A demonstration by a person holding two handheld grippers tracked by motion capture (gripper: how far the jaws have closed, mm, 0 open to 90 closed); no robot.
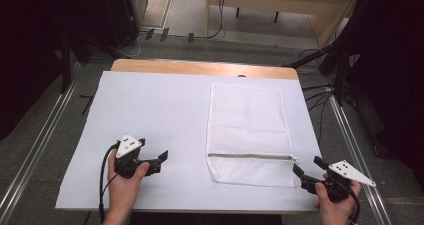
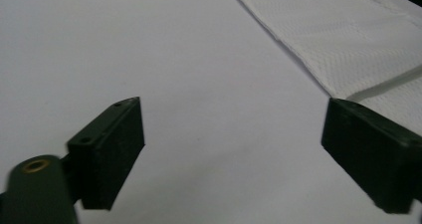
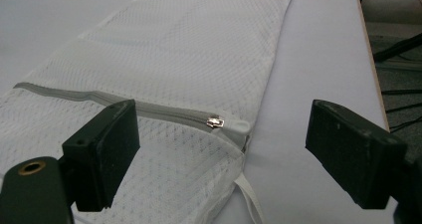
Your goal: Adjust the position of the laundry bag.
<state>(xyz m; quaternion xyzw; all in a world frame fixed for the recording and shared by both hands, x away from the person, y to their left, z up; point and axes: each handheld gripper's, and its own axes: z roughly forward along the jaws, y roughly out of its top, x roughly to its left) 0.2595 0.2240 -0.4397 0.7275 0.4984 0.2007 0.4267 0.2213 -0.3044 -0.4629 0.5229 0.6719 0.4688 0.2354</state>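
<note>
A white sheet [image 1: 165, 115] is covering nearly all of the wooden table [image 1: 200, 66], leaving just a strip of bare wood showing along the far edge. On the right half of that sheet a white mesh laundry bag [image 1: 248, 125] is lying flat, its long side running away from the person. A grey zipper [image 1: 250, 156] is crossing the bag near its close end, and the small metal zipper pull [image 3: 215, 121] is sitting at the right end of that line, beside a white tab trailing off the bag's corner.

The left gripper [image 1: 159, 160] is resting low over bare sheet, well to the left of the bag, held in the person's left hand [image 1: 125, 182]. Its 2 jaws are standing wide apart with nothing between them; in the left gripper view the bag's edge is showing off to the upper right.

The right gripper [image 1: 309, 169] is sitting just beside the bag's near right corner, held in the right hand [image 1: 334, 205]. Its 2 jaws are also spread wide and empty, and in the right gripper view the zipper pull is lying between and beyond them.
</note>
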